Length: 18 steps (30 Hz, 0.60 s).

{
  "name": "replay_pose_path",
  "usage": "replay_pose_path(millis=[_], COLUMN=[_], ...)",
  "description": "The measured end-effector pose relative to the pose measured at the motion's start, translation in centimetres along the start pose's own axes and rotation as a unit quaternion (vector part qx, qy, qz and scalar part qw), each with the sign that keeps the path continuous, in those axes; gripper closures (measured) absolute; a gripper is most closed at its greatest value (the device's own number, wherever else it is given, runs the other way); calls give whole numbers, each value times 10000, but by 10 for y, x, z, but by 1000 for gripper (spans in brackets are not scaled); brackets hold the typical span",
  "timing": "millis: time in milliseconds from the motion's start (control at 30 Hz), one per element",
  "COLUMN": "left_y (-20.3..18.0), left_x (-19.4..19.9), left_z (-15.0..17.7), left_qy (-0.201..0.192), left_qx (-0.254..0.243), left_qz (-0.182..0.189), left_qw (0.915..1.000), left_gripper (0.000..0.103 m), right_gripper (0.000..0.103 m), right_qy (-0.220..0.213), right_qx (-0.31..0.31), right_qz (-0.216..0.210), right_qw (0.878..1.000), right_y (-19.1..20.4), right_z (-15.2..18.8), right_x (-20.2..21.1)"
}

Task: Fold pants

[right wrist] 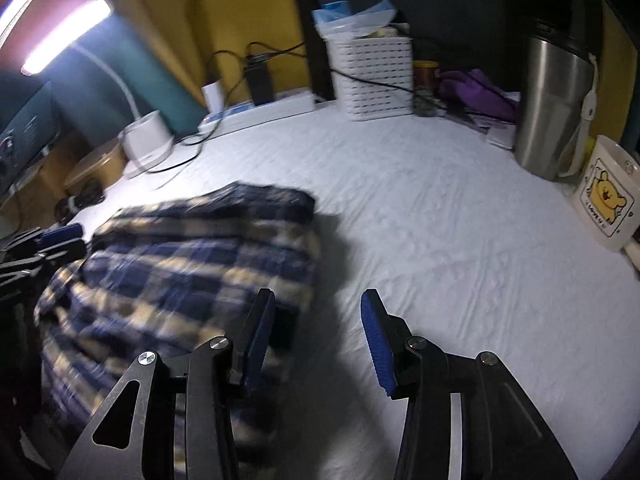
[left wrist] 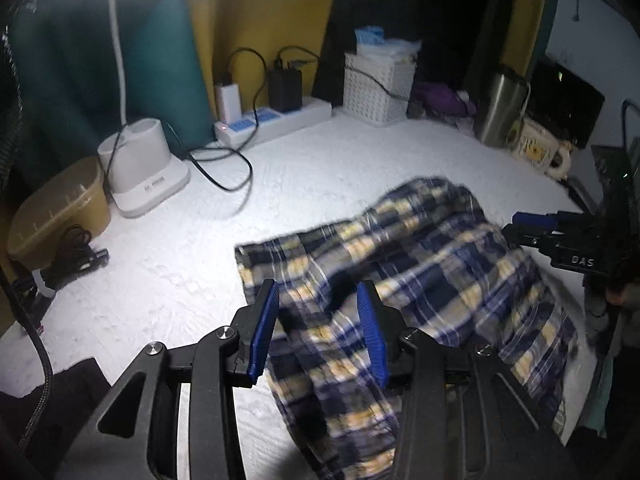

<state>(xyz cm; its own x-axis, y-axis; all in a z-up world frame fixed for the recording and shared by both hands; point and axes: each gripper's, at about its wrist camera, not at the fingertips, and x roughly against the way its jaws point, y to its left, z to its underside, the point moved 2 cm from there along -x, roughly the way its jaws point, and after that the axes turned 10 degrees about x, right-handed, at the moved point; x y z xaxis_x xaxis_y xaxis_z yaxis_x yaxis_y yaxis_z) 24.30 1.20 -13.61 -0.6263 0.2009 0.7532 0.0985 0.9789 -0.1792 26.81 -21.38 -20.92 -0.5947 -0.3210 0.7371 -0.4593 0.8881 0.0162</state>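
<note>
White bedsheet (right wrist: pixel 440 240) spreads under both my tongs. Left tongs (left wrist: pixel 318 328) gape over the plaid pants (left wrist: pixel 420 264), cloth between the fingers, ungripped. Right tongs (right wrist: pixel 316 336) stand open, pants at their left finger. Beyond sits a white basket (right wrist: pixel 372 76).

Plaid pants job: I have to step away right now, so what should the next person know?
Left gripper: open, fingers straddling the near part of the plaid pants, not clamped.
Right gripper: open, over the white sheet at the pants' right edge, holding nothing.
Pants: bunched in a loose heap on the sheet.
Done: no neat fold visible; the blur hides detail.
Left: spread them flat, then fold.
</note>
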Motion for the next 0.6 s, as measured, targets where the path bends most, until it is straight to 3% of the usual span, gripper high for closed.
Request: replay_pose_path(millis=[100, 233, 467, 500, 567, 600], left_y=[0, 15, 25, 23, 17, 14], left_x=[-11, -21, -7, -1, 11, 16], left_z=[11, 17, 21, 21, 22, 23], left_qy=[162, 153, 38, -39, -192, -232], left_qx=[37, 312, 662, 660, 647, 648], left_qz=[-97, -244, -295, -218, -35, 14], left_qw=[9998, 9991, 9974, 9976, 9977, 9976], left_gripper=[54, 33, 31, 31, 30, 29], right_gripper=[57, 56, 56, 53, 27, 22], right_qy=[222, 164, -20, -54, -131, -178], right_qx=[149, 184, 52, 53, 78, 130], right_qz=[260, 422, 326, 296, 229, 170], right_qw=[9993, 9988, 9995, 9995, 9996, 9996], right_y=[4, 3, -2, -1, 5, 10], right_z=[12, 18, 28, 28, 29, 29], right_x=[-11, -1, 28, 31, 39, 44])
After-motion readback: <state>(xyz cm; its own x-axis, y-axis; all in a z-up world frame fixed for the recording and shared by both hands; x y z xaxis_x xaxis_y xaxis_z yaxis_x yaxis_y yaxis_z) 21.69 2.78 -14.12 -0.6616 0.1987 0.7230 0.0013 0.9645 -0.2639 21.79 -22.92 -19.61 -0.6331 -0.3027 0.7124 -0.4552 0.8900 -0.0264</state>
